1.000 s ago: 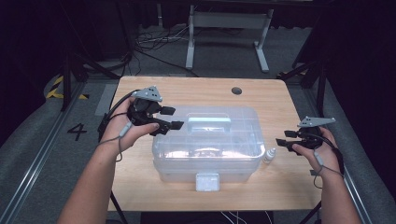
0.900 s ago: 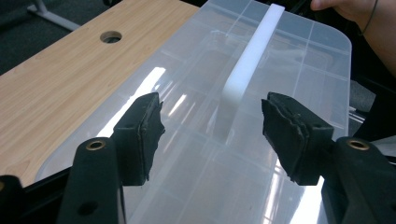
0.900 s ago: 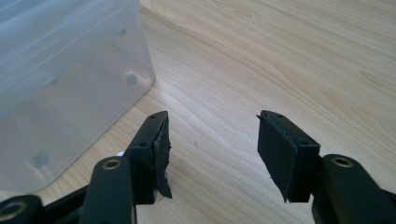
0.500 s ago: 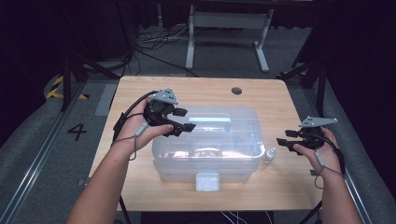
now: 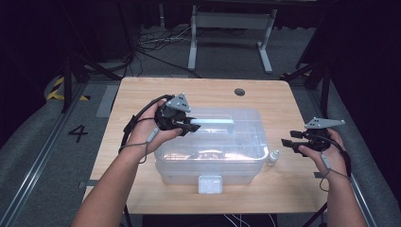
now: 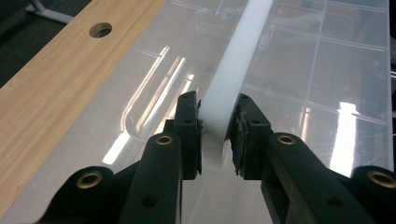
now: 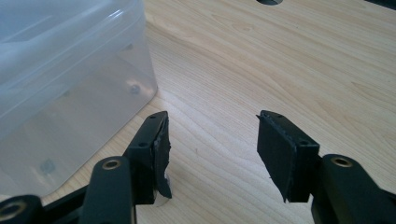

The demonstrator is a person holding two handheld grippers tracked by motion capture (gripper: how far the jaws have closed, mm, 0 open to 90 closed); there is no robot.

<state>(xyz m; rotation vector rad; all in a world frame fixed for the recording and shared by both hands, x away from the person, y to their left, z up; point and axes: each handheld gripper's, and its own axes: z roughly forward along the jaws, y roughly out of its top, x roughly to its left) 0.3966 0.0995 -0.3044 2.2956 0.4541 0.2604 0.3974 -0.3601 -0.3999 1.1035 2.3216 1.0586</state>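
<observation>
Two black tools differ: the left tool, moved inward since the earlier frame, has just closed on the smooth white handle atop the clear box, while the right tool stays spread over the woodgrain tabletop.

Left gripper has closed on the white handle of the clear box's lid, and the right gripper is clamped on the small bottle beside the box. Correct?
Not quite. The right gripper is open over bare table, holding nothing, as the right gripper view shows.
</observation>
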